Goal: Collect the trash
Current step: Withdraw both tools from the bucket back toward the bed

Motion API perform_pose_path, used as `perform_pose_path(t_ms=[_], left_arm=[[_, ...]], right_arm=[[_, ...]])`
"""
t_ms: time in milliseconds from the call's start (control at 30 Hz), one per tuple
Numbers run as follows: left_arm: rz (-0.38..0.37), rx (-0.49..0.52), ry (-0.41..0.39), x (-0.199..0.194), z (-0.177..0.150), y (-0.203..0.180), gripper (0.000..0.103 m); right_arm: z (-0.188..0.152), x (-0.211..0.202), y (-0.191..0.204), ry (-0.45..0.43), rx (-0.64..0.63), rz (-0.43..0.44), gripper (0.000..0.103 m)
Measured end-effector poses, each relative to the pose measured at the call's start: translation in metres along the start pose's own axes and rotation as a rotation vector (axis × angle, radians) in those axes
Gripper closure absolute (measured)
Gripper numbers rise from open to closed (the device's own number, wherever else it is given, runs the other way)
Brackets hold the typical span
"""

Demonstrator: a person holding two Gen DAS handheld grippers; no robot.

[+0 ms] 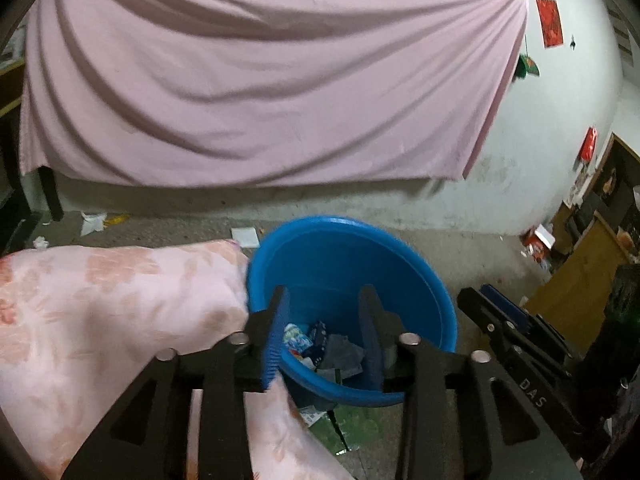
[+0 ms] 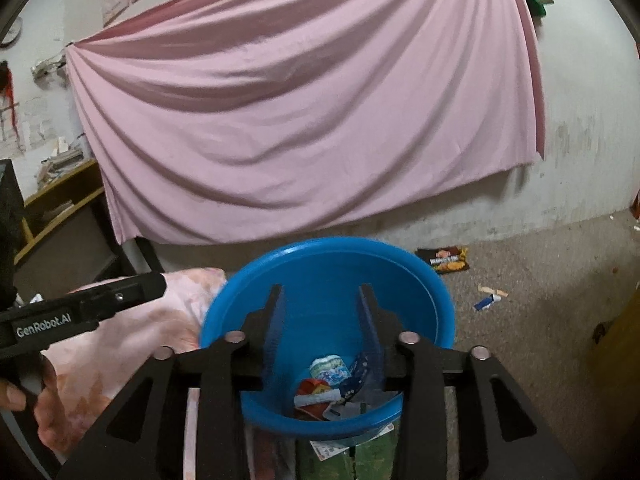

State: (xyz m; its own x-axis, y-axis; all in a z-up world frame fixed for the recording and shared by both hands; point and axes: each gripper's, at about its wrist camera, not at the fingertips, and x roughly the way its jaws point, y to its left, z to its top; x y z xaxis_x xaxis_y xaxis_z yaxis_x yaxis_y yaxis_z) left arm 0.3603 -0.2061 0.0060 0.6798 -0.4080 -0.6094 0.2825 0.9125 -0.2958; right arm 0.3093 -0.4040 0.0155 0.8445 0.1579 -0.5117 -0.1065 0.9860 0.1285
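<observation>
The left gripper [image 1: 326, 308] hangs over the blue plastic basin [image 1: 416, 280], its ribbed blue pads parted with nothing between them. The right gripper [image 2: 322, 306] hovers over the same basin [image 2: 420, 284], fingers likewise spread and empty. From the left wrist view the right gripper's black body shows just to the basin's right; from the right wrist view the left gripper's body, marked GenRobot.AI, shows to the basin's left, with a person's hand [image 2: 40, 404] on its handle.

At the bottom of the basin lies the collected trash [image 2: 336, 388]: crumpled wrappers and small packets, red, white and dark blue. A pink floral quilt [image 1: 120, 304] presses against the basin's left rim. On the concrete floor right of the basin, well apart, lie a black and yellow snack packet [image 2: 446, 260] and a small blue and white scrap [image 2: 486, 302]. Behind the basin a pink sheet [image 1: 260, 80] hangs across the wall.
</observation>
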Motion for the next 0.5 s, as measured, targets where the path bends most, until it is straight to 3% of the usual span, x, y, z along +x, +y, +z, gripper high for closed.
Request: perform_pose_path(t_ms=[133,300,367,400,433,467,500], left_arm=[[0.009,-0.002,-0.056,-0.034,0.004,0.001,0.068],[-0.003,0.014,-0.152,-0.082,0.004,-0.001,0.049],[-0.007,0.024,-0.187,-0.102,0.004,0.000,0.048],[-0.006,0.028,-0.199,-0.109,0.004,0.002,0.046],[-0.003,0.031,-0.213,-0.117,0.004,0.002,0.036],[0.000,0.031,-0.237,-0.129,0.002,0.002,0.025],[-0.002,0.029,-0.257,-0.137,0.001,0.003,0.022]], right_arm=[[0.011,-0.027,0.013,-0.051,-0.016,-0.002,0.057],[0.025,-0.066,0.027,-0.112,-0.024,-0.007,0.053],[0.029,-0.083,0.034,-0.141,-0.036,-0.016,0.045],[0.030,-0.089,0.037,-0.154,-0.038,-0.015,0.035],[0.030,-0.097,0.041,-0.171,-0.038,-0.011,0.027],[0.029,-0.109,0.045,-0.193,-0.037,-0.004,0.025],[0.028,-0.116,0.049,-0.207,-0.037,-0.001,0.024]])
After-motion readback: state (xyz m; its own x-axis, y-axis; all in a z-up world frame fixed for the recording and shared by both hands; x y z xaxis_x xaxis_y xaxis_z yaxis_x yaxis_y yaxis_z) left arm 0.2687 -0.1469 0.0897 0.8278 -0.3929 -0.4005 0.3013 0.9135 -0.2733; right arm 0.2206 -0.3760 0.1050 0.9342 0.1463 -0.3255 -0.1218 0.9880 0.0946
